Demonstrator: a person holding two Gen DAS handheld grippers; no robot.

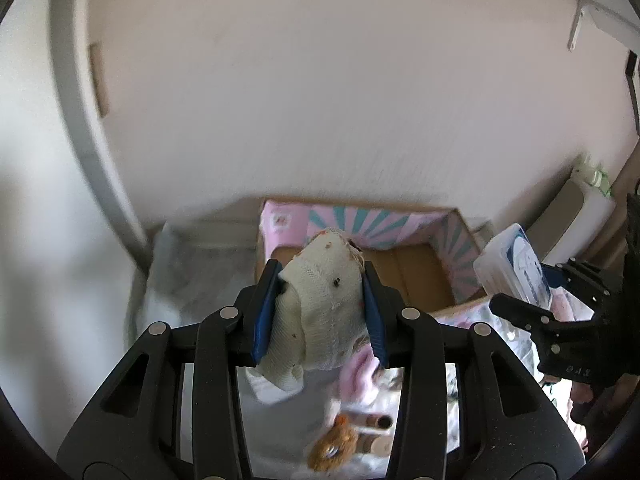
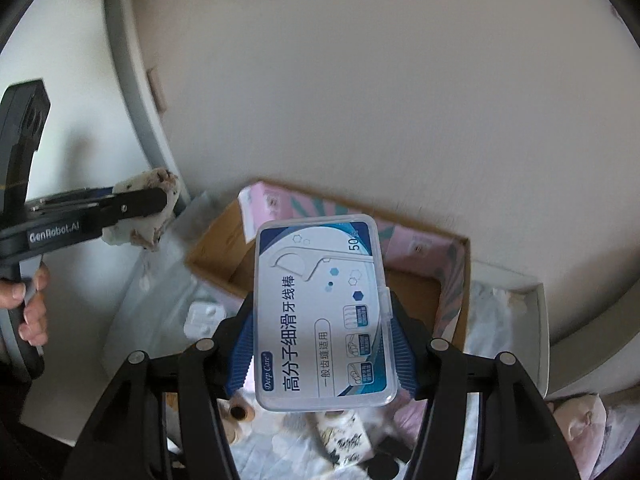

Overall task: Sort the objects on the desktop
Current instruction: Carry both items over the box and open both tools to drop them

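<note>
Left wrist view, left tool [image 1: 320,300]: its blue ribbed pads are clamping a cream knitted sock [image 1: 320,312] at frame centre, the soft bundle running lengthwise toward the upper frame.
Left wrist view, box: an open cardboard box [image 1: 412,276] with pink-and-teal printed walls is sitting behind the sock.
Left wrist view, lower frame: a fuzzy orange plush toy [image 1: 332,448] is lying blurred.
Right wrist view, right tool [image 2: 322,344]: it is gripping a flat, clear rectangular floss pick case [image 2: 322,312], long axis pointing up-frame, over the box [image 2: 454,280].
</note>
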